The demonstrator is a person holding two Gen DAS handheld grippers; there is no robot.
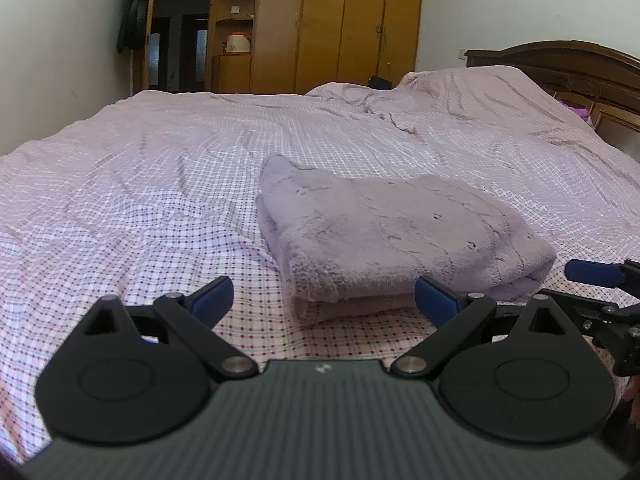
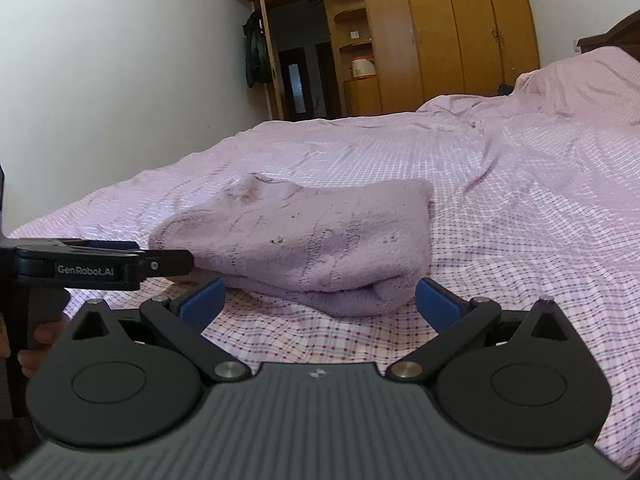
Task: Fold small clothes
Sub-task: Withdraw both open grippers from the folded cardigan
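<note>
A folded, fluffy lilac garment [image 1: 384,232] lies on the checked pink bedsheet [image 1: 132,216] just ahead of both grippers. It also shows in the right wrist view [image 2: 304,240]. My left gripper [image 1: 324,300] is open and empty, just short of the garment's near edge. My right gripper [image 2: 320,300] is open and empty, its jaws wide apart in front of the garment's near fold. The right gripper's blue fingertips [image 1: 592,272] show at the right edge of the left wrist view. The left gripper's body [image 2: 100,268] shows at the left of the right wrist view.
The bed fills the foreground, with a rumpled mound of sheet [image 1: 460,88] towards the dark wooden headboard [image 1: 568,64]. A tall wooden wardrobe [image 1: 340,20] and an open doorway [image 1: 176,40] stand beyond the bed. A white wall [image 2: 100,80] runs along the left.
</note>
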